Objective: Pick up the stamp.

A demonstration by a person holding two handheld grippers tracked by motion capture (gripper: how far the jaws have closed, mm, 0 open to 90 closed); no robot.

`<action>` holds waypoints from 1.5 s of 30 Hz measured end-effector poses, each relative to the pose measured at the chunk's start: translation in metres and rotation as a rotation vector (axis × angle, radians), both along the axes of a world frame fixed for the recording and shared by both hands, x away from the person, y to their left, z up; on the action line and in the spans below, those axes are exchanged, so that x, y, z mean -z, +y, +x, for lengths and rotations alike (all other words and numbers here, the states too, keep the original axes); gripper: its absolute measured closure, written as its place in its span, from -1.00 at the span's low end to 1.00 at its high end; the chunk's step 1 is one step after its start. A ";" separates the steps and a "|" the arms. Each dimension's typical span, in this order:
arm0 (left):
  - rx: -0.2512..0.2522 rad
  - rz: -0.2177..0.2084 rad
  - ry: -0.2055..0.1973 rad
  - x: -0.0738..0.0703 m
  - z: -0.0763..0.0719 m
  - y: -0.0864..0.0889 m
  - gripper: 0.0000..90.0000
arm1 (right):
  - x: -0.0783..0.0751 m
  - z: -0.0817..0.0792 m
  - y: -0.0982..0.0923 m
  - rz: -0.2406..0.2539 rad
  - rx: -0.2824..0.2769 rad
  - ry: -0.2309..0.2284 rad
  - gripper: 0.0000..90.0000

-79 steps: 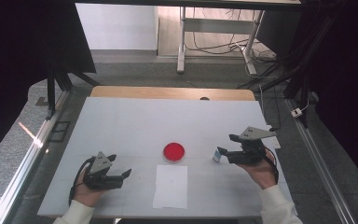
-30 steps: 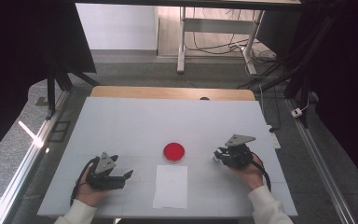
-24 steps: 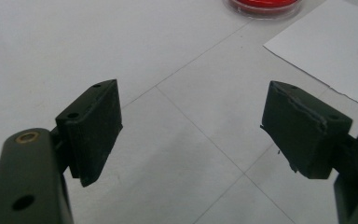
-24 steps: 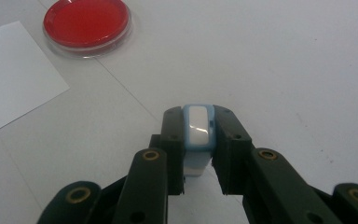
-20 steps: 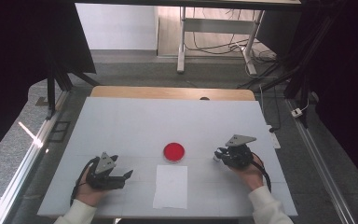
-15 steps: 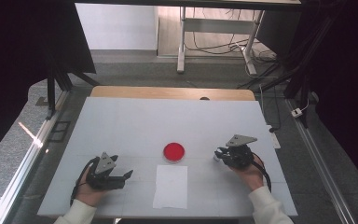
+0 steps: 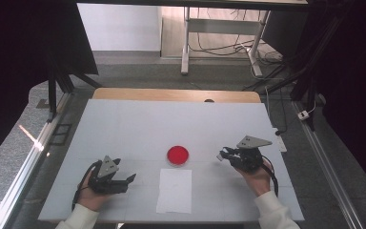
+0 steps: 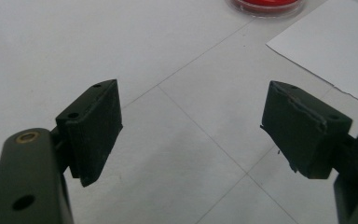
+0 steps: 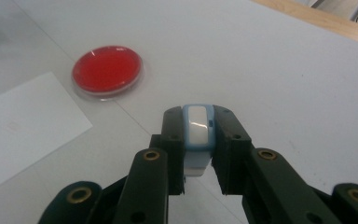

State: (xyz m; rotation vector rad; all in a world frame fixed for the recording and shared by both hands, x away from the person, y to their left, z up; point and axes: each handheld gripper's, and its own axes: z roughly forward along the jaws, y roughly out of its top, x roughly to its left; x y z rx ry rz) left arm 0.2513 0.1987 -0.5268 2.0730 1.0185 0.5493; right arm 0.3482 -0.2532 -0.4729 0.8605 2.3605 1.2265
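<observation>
My right gripper (image 9: 198, 113) is shut on a small white piece with a light-blue rim (image 9: 198, 130), which stands upright between its pads. In the high view this gripper (image 7: 223, 155) sits low over the white table, right of a round red dish (image 7: 177, 155). The red dish (image 9: 107, 70) lies ahead and to the left of the held piece. My left gripper (image 7: 128, 182) rests at the table's near left, open (image 8: 191, 121), with nothing between its fingers. A white sheet of paper (image 7: 175, 190) lies just in front of the dish, between the two hands.
The white table (image 7: 124, 124) has a wooden strip (image 7: 171, 94) along its far edge. Black frame posts stand at the left and right, and a grey floor with cables lies beyond. The paper's corner (image 8: 335, 46) and the dish's edge (image 8: 265, 4) lie ahead of the left gripper.
Since the earliest frame my right hand has shifted left toward the dish. Over the last second it has barely moved. The left hand has stayed put.
</observation>
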 end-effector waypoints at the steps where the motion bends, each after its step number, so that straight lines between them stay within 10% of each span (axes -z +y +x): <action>1: 0.002 0.000 0.000 0.000 0.000 0.000 -0.56 | -0.001 0.000 0.000 0.010 -0.004 -0.003 0.67; 45: -0.009 -0.027 -0.019 -0.002 -0.002 -0.002 -0.55 | -0.020 -0.024 0.045 0.165 -0.100 -0.054 0.67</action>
